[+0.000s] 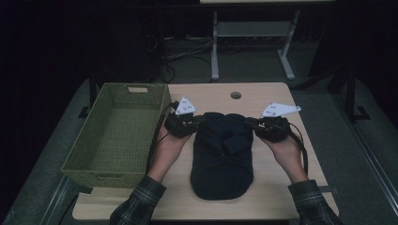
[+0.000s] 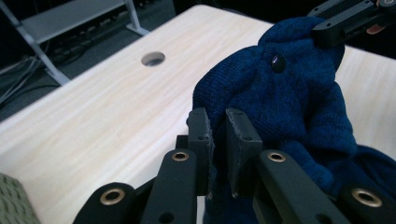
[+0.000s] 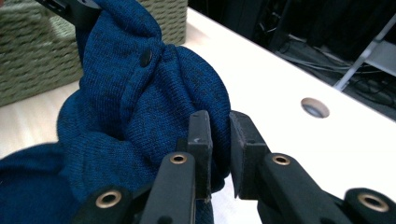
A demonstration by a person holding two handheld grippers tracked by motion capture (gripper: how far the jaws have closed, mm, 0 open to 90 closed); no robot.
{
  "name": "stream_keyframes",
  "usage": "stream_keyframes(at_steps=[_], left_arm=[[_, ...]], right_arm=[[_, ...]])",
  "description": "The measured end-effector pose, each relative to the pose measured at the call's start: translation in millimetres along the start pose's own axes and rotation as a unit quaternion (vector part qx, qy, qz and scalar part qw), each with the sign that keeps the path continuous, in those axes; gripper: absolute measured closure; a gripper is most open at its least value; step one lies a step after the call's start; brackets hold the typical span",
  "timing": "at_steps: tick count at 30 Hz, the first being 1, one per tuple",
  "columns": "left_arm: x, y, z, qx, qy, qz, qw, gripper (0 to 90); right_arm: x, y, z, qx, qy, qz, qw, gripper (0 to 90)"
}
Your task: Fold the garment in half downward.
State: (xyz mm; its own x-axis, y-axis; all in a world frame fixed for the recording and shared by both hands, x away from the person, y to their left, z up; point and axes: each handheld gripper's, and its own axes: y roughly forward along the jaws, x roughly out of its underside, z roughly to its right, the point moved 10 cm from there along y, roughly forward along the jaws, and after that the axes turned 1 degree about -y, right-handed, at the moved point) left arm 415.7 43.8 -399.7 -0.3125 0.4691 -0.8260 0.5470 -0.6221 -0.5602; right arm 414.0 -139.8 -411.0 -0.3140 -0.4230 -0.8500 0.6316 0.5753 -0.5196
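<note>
A dark blue knitted garment (image 1: 221, 154) with a small dark button (image 2: 278, 63) lies folded in the middle of the wooden table (image 1: 263, 187). My left gripper (image 1: 199, 119) is shut on the garment's far left corner (image 2: 219, 121). Across from it, my right gripper (image 1: 248, 122) is shut on the far right corner (image 3: 219, 130). Both pinch a fold of the knit (image 3: 140, 107) a little above the tabletop. In the left gripper view the right gripper (image 2: 348, 18) shows at the top right.
A green woven basket (image 1: 117, 136) stands empty on the table's left side, close to my left hand. A round cable hole (image 1: 235, 95) sits near the far edge. Beyond the table are desk legs and cables on the floor.
</note>
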Motion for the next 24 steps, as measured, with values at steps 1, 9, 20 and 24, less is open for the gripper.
stream_keyframes(at_steps=[1, 9, 20, 24], left_arm=[[2.0, -0.4, 1.9, 0.001, -0.003, -0.001, 1.0000, 81.4], [20.0, -8.4, 17.4, 0.014, 0.003, -0.008, 0.9999, 81.1], [43.0, -13.6, 30.9, 0.025, 0.001, -0.023, 0.9994, 80.8], [51.5, -15.8, 37.2, 0.029, 0.006, -0.032, 0.9990, 80.6]], right_arm=[[3.4, -0.3, -2.8, -0.003, 0.001, -0.002, 1.0000, 79.7], [19.0, -5.7, -18.6, -0.019, 0.002, -0.008, 0.9998, 79.2], [40.4, -7.9, -40.8, -0.036, 0.001, -0.016, 0.9992, 78.8], [48.7, -10.3, -49.1, -0.044, 0.003, -0.015, 0.9989, 78.3]])
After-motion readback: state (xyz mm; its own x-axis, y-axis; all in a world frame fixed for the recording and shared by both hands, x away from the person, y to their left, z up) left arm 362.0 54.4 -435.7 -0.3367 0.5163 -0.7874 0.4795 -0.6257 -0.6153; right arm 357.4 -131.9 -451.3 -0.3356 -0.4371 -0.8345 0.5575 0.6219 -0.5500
